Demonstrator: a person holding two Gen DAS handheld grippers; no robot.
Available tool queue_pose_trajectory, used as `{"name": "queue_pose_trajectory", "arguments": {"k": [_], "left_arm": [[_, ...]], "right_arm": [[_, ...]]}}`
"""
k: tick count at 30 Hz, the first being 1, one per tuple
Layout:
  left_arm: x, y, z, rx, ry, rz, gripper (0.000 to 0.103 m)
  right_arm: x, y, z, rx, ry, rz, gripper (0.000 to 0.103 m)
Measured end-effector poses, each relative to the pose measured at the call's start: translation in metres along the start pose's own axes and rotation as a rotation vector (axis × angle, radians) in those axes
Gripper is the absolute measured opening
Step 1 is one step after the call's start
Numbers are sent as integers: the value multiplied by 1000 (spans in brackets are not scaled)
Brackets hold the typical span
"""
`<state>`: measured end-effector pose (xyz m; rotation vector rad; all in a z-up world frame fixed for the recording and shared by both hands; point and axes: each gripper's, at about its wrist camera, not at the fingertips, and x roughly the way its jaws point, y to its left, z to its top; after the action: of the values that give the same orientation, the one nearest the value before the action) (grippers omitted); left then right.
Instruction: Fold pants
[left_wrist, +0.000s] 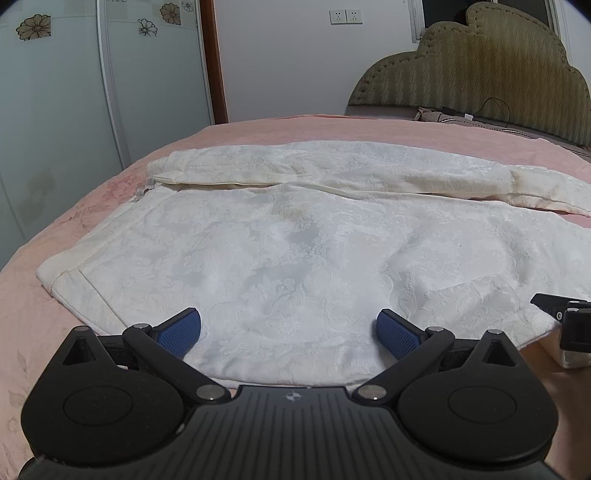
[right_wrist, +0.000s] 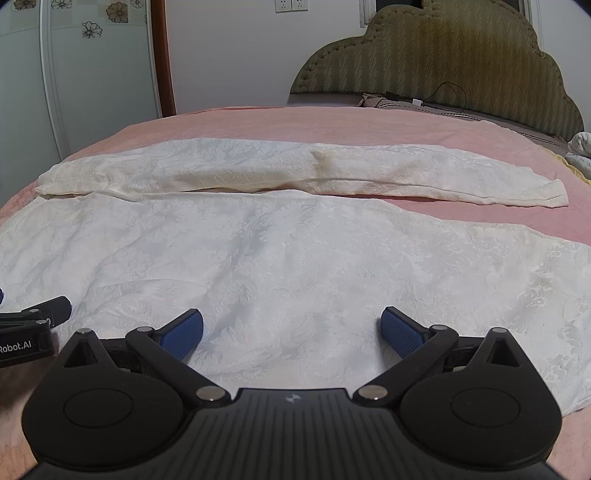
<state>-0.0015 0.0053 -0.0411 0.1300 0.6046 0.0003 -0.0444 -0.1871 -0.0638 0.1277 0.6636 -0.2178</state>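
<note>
The white pants (left_wrist: 295, 236) lay spread across the pink bed (left_wrist: 280, 129), filling the middle of both frames. The left gripper (left_wrist: 289, 332) and right gripper (right_wrist: 291, 332) stood at the cloth's near edge, low in frame, jaws wide apart and gripping nothing.

You have one pair of white pants (right_wrist: 280, 258) in front of you, spread on one bed with a pink cover (right_wrist: 332, 122). The pants show two legs: one near (left_wrist: 295, 251) and one far (left_wrist: 332, 170). You hold two grippers, the left gripper (left_wrist: 289, 332) and the right gripper (right_wrist: 291, 332), and each shows two blue pads, so four in all (left_wrist: 181, 330). On the far side you can count one padded headboard (right_wrist: 443, 55), two wall sockets (left_wrist: 345, 16) side by side, one dark cable (right_wrist: 447, 98), and two sliding wardrobe doors (left_wrist: 55, 110) on the left.
</note>
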Motion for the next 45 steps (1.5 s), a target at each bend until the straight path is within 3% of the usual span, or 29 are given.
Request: {"name": "queue_pose_trajectory", "arguments": {"k": [27, 30, 33, 37, 41, 45], "left_arm": [[-1, 0, 0, -3, -3, -4, 103], [-7, 5, 0, -10, -28, -37, 101], [-14, 13, 8, -18, -48, -58, 101], [-15, 26, 34, 8, -88, -15, 102], [6, 41, 55, 2, -96, 54, 103], [32, 54, 61, -23, -60, 118, 103]], "right_arm": [[0, 1, 1, 0, 2, -1, 103], [-4, -2, 2, 2, -6, 68, 103], [-10, -6, 13, 1, -24, 219, 103], [-10, 2, 50, -56, -58, 356, 103], [6, 22, 93, -172, -87, 406, 103], [42, 47, 131, -307, -94, 372, 103]]}}
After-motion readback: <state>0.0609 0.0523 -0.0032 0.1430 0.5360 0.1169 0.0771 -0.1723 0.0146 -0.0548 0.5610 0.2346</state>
